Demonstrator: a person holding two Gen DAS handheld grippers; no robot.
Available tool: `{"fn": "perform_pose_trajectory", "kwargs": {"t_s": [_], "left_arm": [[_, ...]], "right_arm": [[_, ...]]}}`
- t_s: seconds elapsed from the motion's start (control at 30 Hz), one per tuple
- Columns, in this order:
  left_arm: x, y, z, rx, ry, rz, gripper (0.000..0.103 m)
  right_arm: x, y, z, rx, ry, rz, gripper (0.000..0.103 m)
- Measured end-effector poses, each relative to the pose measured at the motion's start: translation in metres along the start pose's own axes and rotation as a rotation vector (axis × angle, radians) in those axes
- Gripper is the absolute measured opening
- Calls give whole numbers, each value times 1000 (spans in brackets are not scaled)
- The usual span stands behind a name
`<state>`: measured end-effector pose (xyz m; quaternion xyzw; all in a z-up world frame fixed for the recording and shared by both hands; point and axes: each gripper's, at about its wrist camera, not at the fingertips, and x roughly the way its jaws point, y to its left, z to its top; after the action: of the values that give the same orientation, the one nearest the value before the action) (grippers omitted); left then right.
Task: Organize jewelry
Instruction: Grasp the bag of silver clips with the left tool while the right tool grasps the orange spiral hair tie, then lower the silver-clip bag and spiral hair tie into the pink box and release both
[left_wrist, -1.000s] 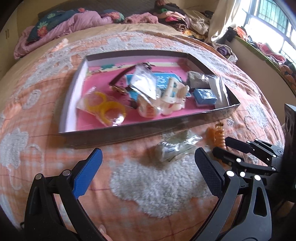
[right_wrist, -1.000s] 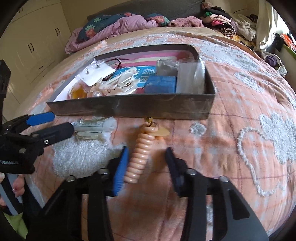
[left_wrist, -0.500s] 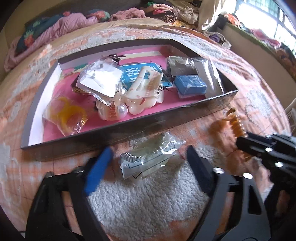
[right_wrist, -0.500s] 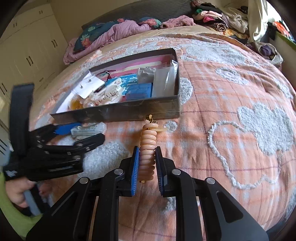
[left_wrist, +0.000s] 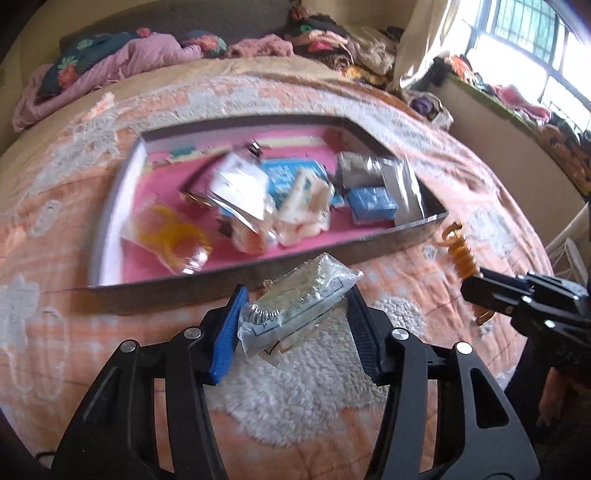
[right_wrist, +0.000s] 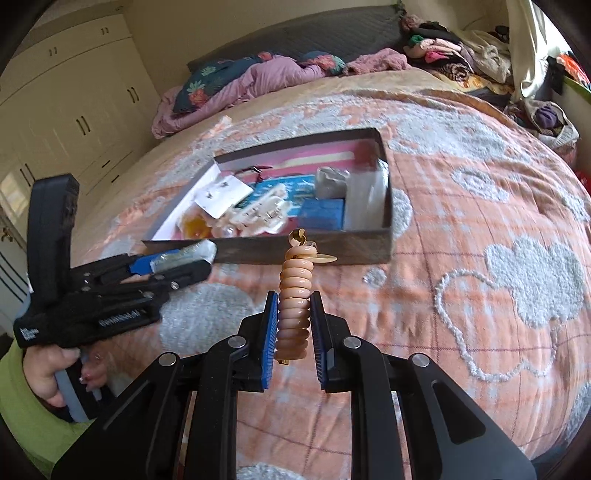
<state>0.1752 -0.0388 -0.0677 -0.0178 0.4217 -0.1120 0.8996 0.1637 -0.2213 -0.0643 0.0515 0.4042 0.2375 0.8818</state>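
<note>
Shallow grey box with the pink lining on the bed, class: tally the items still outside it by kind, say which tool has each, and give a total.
Clear plastic packet of jewellery: 1, between the fingers of the left tool, whose jaws are closing.
Peach spiral coil hair tie: 1, clamped in the right tool.
Total outside the shallow grey box with the pink lining: 2.

Somebody's bedroom at home

Big bed (right_wrist: 480, 206) with a peach blanket, rumpled bedding (right_wrist: 240, 85), built-in wardrobes (right_wrist: 74, 96), clothes pile (left_wrist: 343, 44).

Left hand-held gripper (left_wrist: 295, 325) closing; right (right_wrist: 293, 325) clamped.
</note>
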Motion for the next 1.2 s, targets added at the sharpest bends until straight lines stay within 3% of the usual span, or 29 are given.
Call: {"fn": "perform_pose_trajectory", "kwargs": {"t_s": [0.5,1.2], "left_arm": [[-58,36,15,-102,-130,27,45],[-81,59,28,-150,-197,48,45]], "right_arm": [[-7,31,14,-66,-33,53,17],[-13,60,54,-138,-110,83,17]]}}
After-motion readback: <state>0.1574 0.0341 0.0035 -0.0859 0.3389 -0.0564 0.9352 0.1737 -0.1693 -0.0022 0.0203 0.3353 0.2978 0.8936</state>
